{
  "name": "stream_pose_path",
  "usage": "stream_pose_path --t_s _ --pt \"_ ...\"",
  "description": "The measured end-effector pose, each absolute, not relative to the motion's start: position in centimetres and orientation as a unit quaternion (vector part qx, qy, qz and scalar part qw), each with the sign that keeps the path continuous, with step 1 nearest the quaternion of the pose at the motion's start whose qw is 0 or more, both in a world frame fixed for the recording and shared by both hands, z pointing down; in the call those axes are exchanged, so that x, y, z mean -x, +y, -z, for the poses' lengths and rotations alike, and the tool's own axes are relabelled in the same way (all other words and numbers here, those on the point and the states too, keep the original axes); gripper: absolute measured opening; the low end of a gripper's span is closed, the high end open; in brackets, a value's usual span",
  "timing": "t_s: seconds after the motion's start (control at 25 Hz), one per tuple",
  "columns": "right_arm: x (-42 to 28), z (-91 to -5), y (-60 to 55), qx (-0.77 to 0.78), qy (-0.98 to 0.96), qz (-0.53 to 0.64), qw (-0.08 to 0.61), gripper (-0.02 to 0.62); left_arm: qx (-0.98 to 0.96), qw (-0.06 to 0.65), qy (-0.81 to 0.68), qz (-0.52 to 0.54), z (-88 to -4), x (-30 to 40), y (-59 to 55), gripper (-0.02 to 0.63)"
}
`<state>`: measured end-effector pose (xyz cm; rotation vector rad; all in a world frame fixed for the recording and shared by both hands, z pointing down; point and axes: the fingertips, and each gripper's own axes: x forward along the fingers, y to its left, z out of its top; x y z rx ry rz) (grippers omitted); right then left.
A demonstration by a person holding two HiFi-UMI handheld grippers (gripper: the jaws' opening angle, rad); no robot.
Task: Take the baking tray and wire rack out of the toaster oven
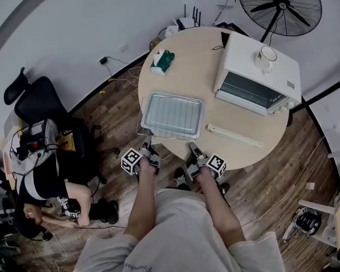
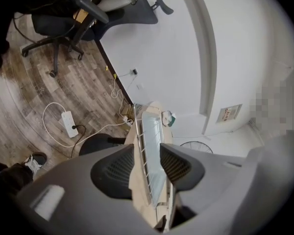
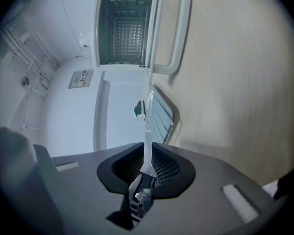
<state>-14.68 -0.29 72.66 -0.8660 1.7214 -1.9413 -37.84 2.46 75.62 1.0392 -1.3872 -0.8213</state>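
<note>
Wires of the rack (image 2: 140,148) and the rim of the shiny metal tray (image 1: 173,115) are straddled by the left gripper (image 2: 147,166), spread wide and not pressing; the tray's thin edge is clamped by the right gripper (image 3: 148,163). Tray and rack are stacked at the near edge of the round wooden table (image 1: 187,55), the boxy white oven (image 1: 255,64) open beyond.

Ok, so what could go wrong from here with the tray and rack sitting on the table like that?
1. The wire rack has its near corner at the table edge; a nudge could tip it and the baking tray floorward.
2. Only the right hand-held gripper pinches the tray's rim, while the left hand-held gripper has its jaws open around the edge, so a pull might skew the stack.
</note>
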Motion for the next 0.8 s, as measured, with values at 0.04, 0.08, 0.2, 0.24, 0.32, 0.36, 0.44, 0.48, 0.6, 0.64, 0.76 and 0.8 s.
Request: stream_pose_path --t_s 0.04,0.08,0.2,0.24,0.32,0.36,0.44,0.48,0.6,0.64,0.76,0.8 --pt "14.3 -72.0 -0.7 0.309 0.627 0.686 0.202 0.026 -0.452 0.567 -0.597 0.343 -75.1 37.9 2.5 0.169" --pt "13.8 -71.3 -1.3 0.310 0.639 0.674 0.202 0.026 -0.466 0.558 -0.600 0.333 -74.4 37.8 2.3 0.169" --pt "12.1 -68.9 -2.9 0.328 0.678 0.628 0.197 0.026 -0.523 0.529 -0.600 0.295 -72.0 36.8 0.5 0.169" --pt "11.4 -68.3 -3.2 0.337 0.689 0.612 0.193 0.026 -0.543 0.519 -0.597 0.280 -71.1 36.1 -0.3 0.169" --pt "9.9 -67.3 -3.7 0.359 0.709 0.581 0.177 0.026 -0.586 0.503 -0.584 0.250 -69.3 34.1 -1.8 0.169" --pt "9.0 -66.8 -3.8 0.371 0.717 0.566 0.168 0.026 -0.606 0.498 -0.574 0.235 -68.5 32.8 -2.5 0.169" --pt "7.2 -65.5 -4.2 0.395 0.734 0.531 0.149 0.026 -0.641 0.486 -0.555 0.210 -66.7 30.4 -3.8 0.169" --pt "6.3 -64.7 -4.4 0.407 0.744 0.511 0.138 0.026 -0.657 0.478 -0.549 0.197 -65.9 29.5 -4.4 0.169" --pt "2.9 -62.7 -5.4 0.456 0.769 0.438 0.093 0.026 -0.701 0.446 -0.535 0.154 -63.7 26.9 -5.7 0.169" --pt "1.7 -62.0 -5.6 0.476 0.773 0.413 0.076 0.026 -0.713 0.439 -0.527 0.144 -63.1 26.1 -6.1 0.169" --pt "-1.9 -59.7 -5.9 0.536 0.772 0.339 0.036 0.026 -0.738 0.429 -0.504 0.129 -61.6 23.7 -6.8 0.169" --pt "-3.1 -59.2 -5.8 0.555 0.769 0.315 0.024 0.026 -0.748 0.421 -0.500 0.120 -61.2 23.2 -7.0 0.169"
